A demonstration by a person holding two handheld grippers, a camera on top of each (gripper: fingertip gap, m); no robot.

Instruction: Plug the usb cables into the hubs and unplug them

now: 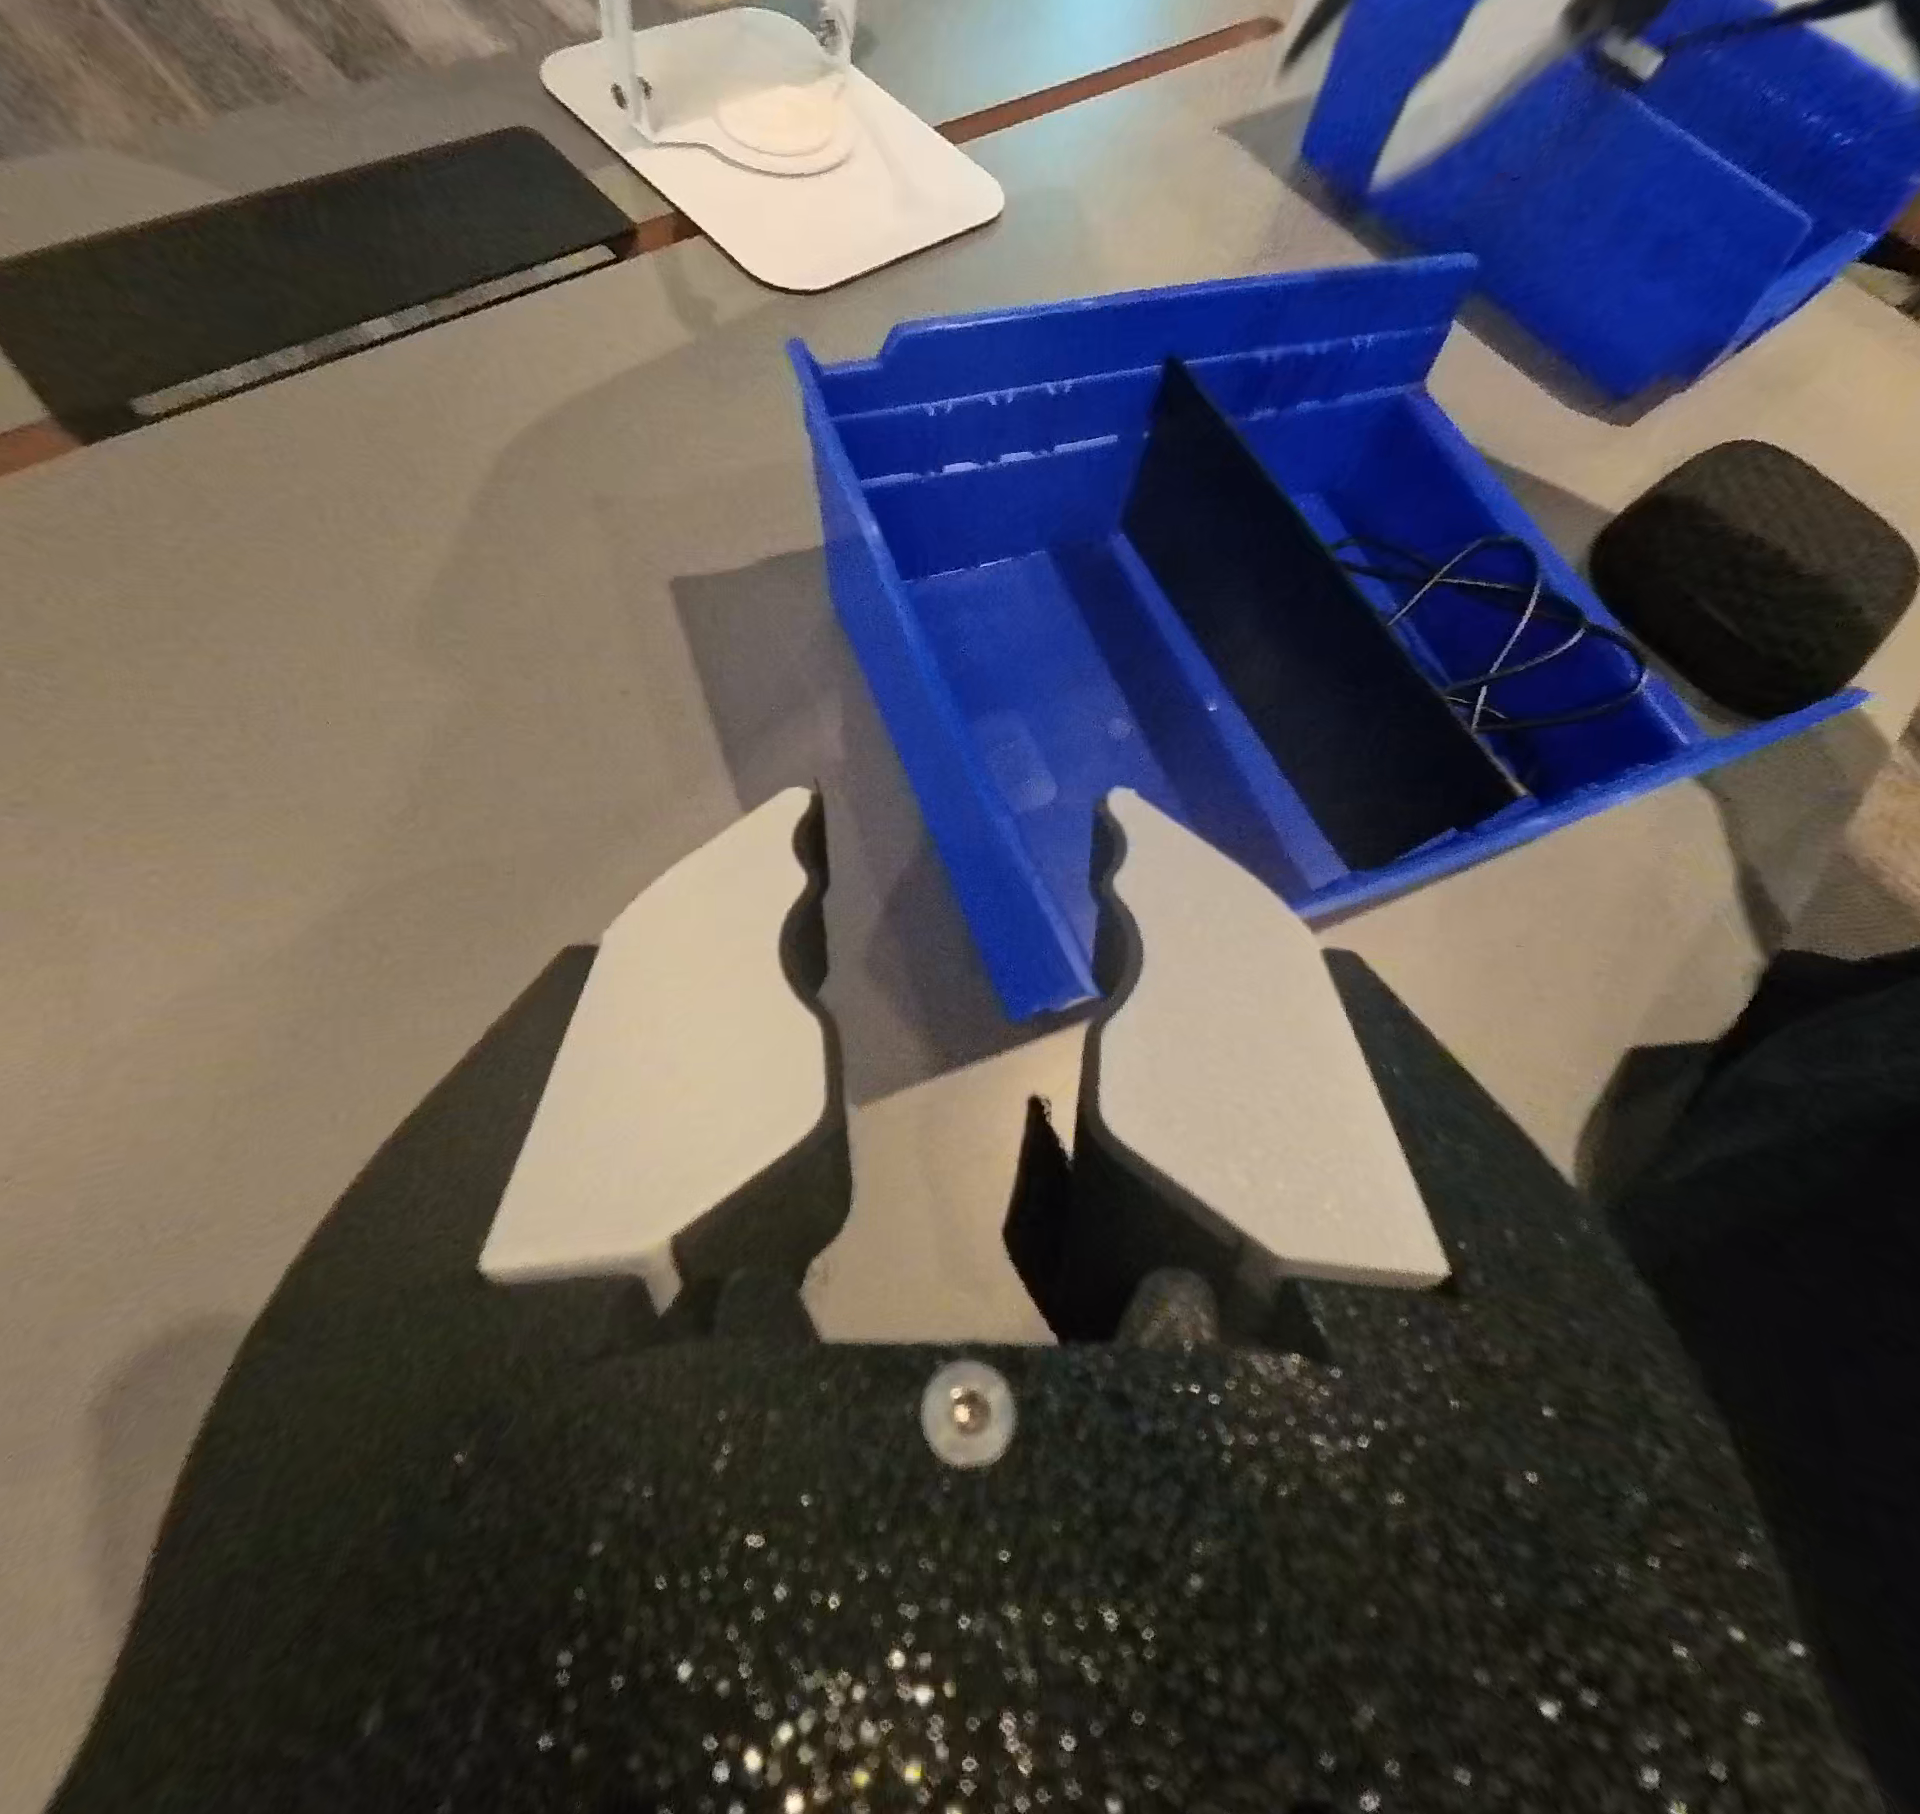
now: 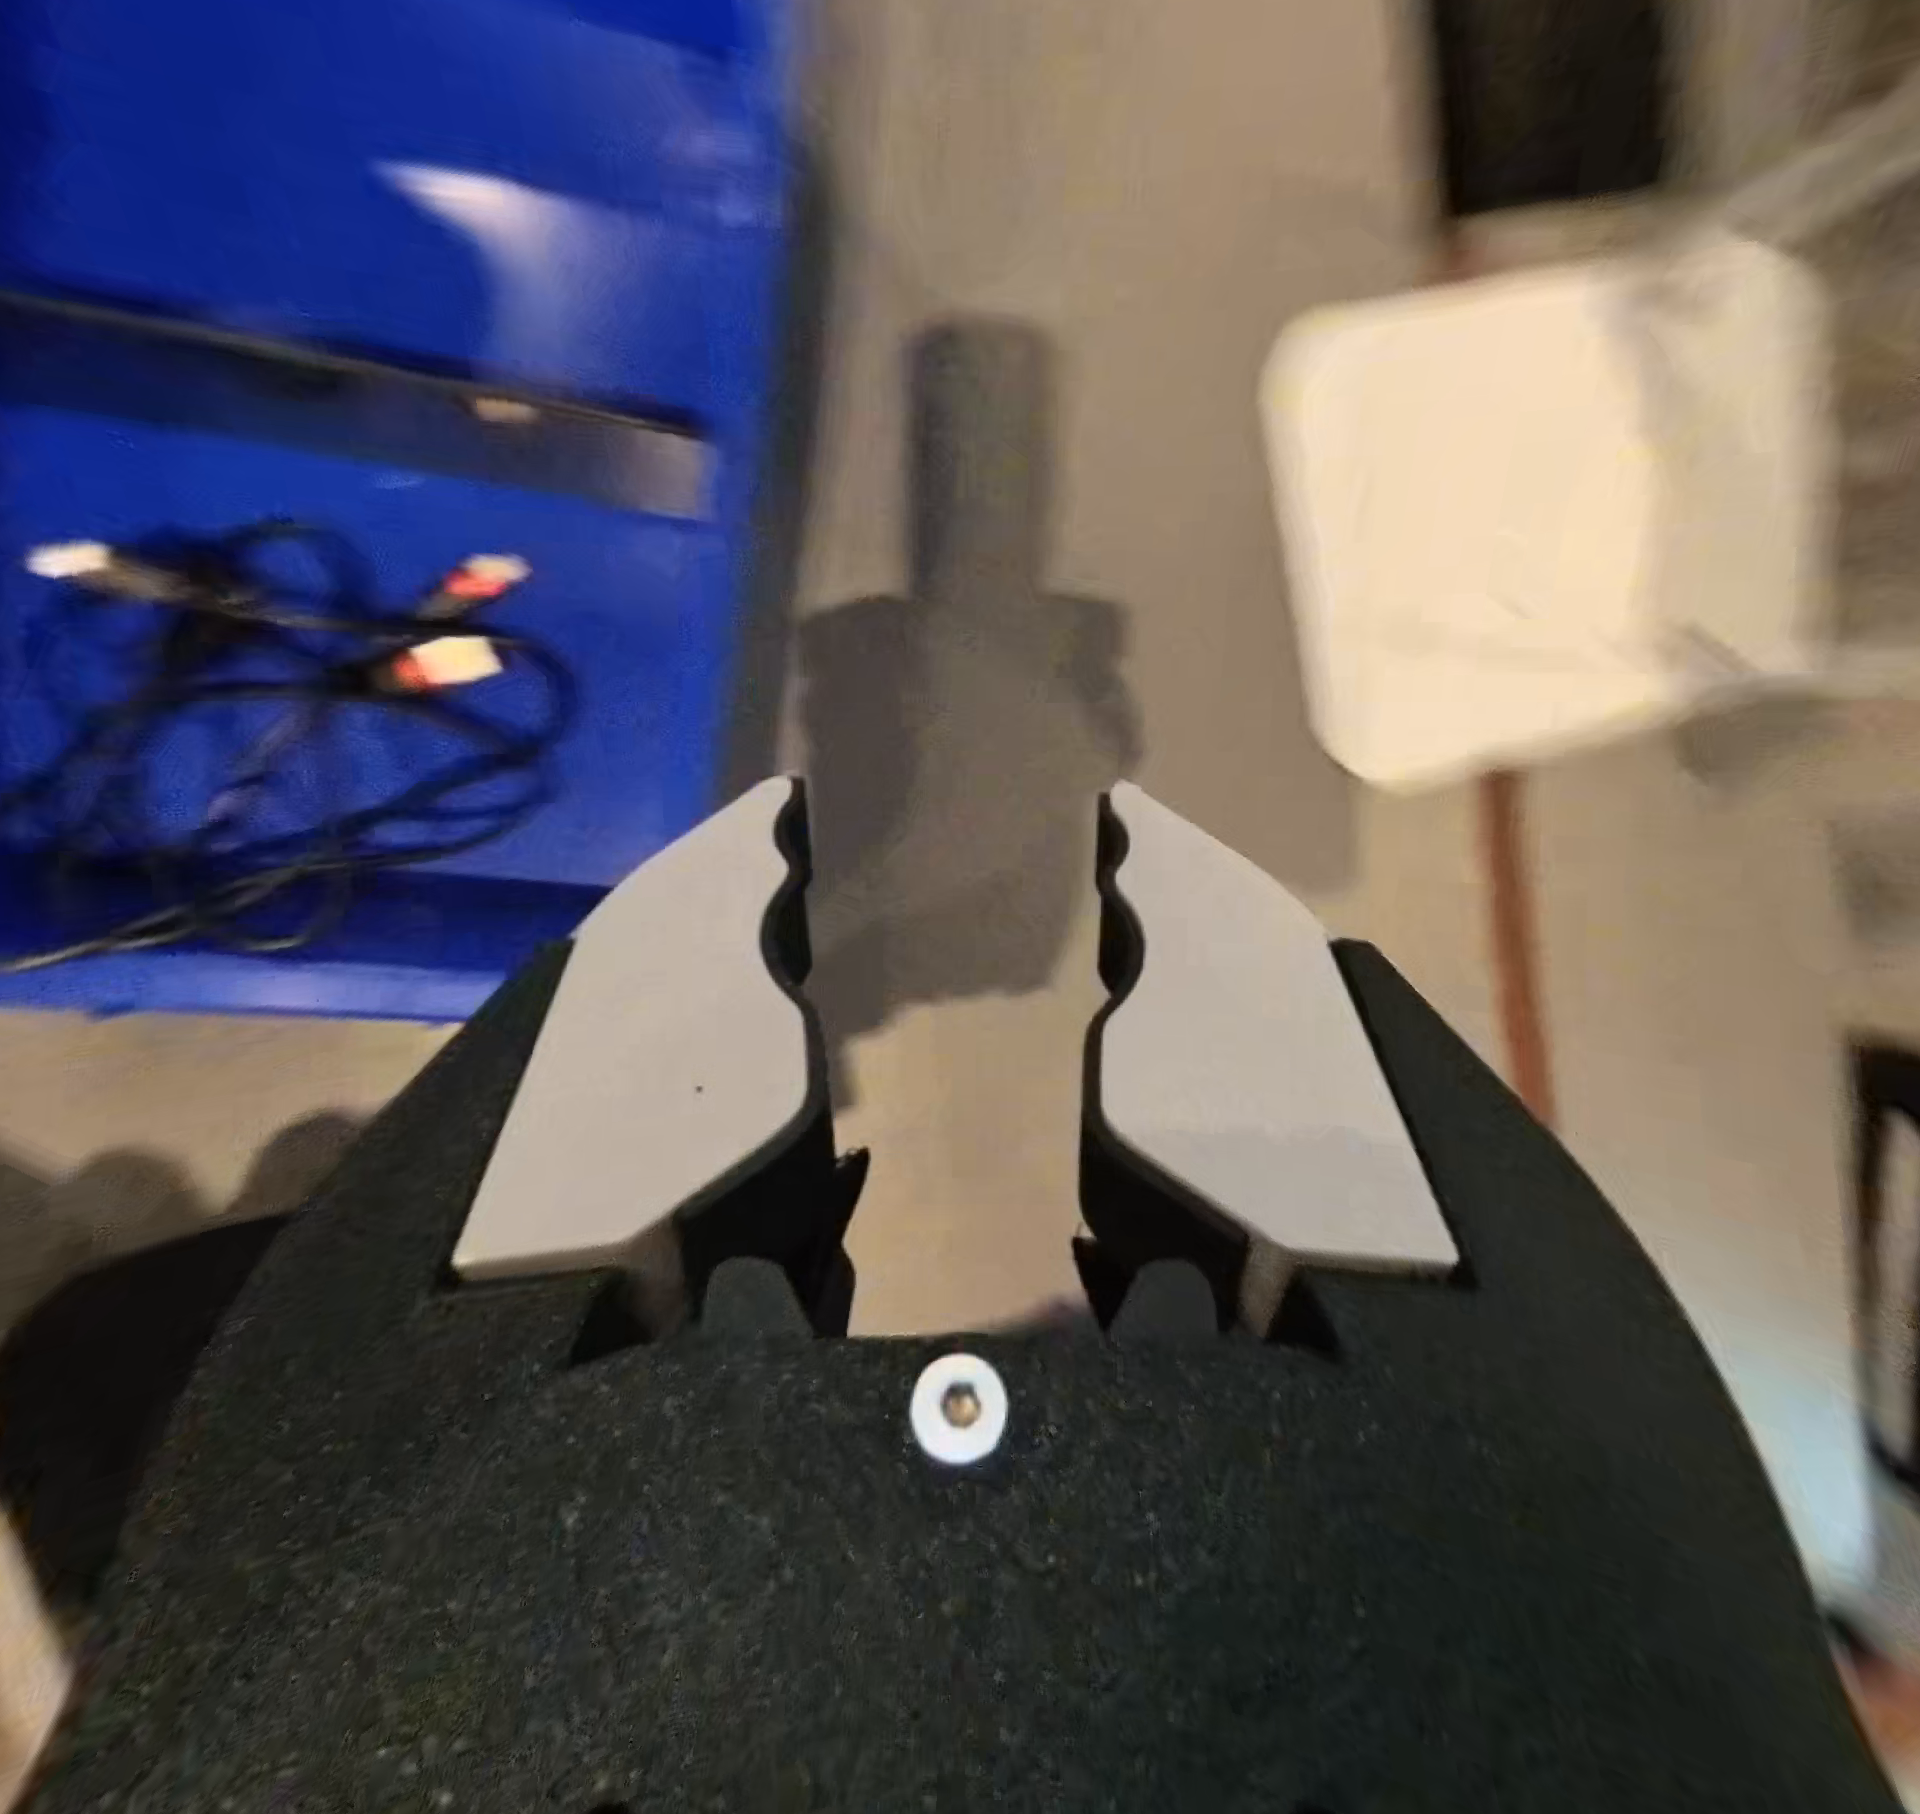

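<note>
The usb cables [image 2: 281, 704] lie in a loose black tangle on the floor of a blue bin [image 2: 395, 102], their plugs showing pale and reddish; this view is blurred, so I cannot count them. The right gripper [image 2: 951, 808] hangs over the bench [image 2: 935, 206] just beside that bin, its jaws released and holding nothing. To do the step well, it should reach for one plug body and not the wire, so the tangle does not come up with it.

The left wrist view shows more: a second divided bin [image 1: 935, 569] with another black cable [image 1: 1496, 621] in its right compartment. The left gripper [image 1: 961, 808] is near its front corner, jaws also released. No hub is clear in either view.
</note>
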